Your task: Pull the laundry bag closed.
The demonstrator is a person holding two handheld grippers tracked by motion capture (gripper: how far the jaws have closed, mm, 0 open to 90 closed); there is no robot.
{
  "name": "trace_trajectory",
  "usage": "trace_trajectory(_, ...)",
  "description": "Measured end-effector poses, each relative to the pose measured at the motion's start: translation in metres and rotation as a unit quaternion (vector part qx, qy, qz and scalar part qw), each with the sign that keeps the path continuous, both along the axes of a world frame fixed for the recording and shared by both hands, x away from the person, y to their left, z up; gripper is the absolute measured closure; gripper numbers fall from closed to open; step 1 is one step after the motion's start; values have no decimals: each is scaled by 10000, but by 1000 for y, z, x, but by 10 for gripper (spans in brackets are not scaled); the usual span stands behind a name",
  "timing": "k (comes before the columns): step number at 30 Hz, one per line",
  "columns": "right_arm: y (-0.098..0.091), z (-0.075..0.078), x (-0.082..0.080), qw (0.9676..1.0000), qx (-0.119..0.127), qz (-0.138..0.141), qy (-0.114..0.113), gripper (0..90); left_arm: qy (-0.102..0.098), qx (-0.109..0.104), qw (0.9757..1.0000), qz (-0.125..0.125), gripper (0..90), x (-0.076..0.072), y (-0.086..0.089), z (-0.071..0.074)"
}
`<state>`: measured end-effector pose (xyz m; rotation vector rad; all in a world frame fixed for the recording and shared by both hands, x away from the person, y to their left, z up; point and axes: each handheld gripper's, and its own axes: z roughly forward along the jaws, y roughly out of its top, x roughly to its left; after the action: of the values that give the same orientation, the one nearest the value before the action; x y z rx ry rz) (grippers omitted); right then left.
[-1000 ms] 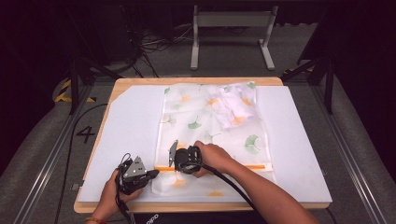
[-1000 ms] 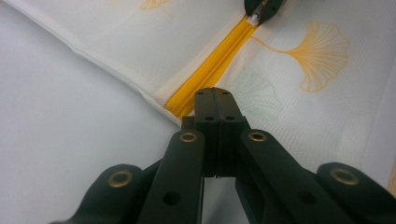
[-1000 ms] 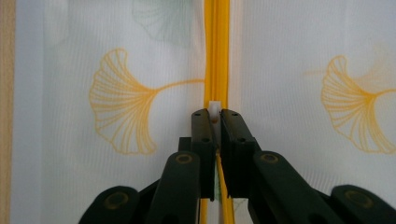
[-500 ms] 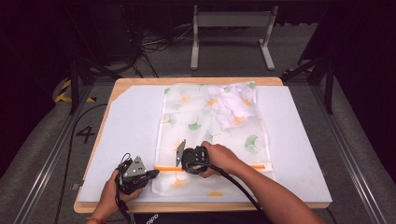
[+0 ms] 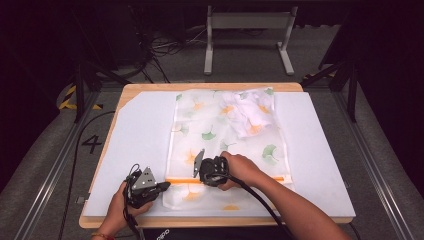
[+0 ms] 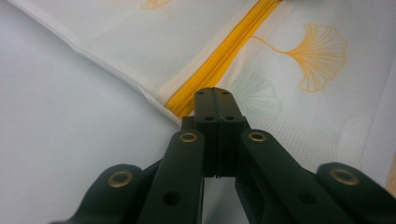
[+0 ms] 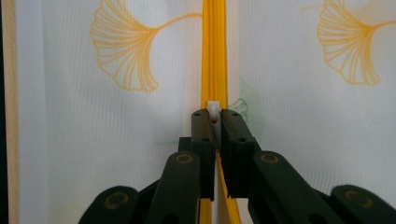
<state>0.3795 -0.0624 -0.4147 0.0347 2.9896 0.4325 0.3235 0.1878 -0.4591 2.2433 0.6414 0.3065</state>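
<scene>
A white mesh bag [image 5: 225, 140] printed with ginkgo leaves lies flat on the table, and an orange zipper [image 5: 250, 178] runs across its near end. My left gripper [image 5: 166, 186] is shut on the bag's left edge, where the zipper [image 6: 229, 56] ends. My right gripper [image 5: 200, 179] points left along the zipper [image 7: 214, 56]. Its jaws are shut on the small white zipper pull [image 7: 213, 106]. A crumpled white cloth [image 5: 250, 117] shows through the mesh at the bag's far right.
The bag rests on a white sheet [image 5: 140, 130] that covers a wooden tabletop [image 5: 210, 86]. Cables trail from both grippers toward the front edge. Beyond the table stand a metal stand [image 5: 247, 30] and floor cables [image 5: 165, 47].
My right gripper has slid a little to the right along the zipper. The left gripper has stayed at the bag's left edge.
</scene>
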Motion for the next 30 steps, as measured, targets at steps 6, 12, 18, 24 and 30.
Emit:
trace_trajectory(6, -10, 0, -3, 9999, 4, -86, -58, 848, 12, 0, 10000, -7, 900, 0, 0, 0)
trace_trajectory(12, -19, 0, -3, 9999, 44, -158, -29, 848, 7, 2, 10000, -7, 900, 0, 0, 0)
trace_trajectory(18, -29, 0, -4, 9997, 97, -204, 1, 848, -8, 8, 10000, -5, 900, 0, 0, 0)
trace_trajectory(24, -40, 1, -5, 9996, 109, -266, -8, 848, -10, 6, 10000, -4, 900, 0, 0, 0)
trace_trajectory(30, -50, 0, -6, 9993, 167, -325, 20, 847, -9, 5, 10000, -4, 900, 0, 0, 0)
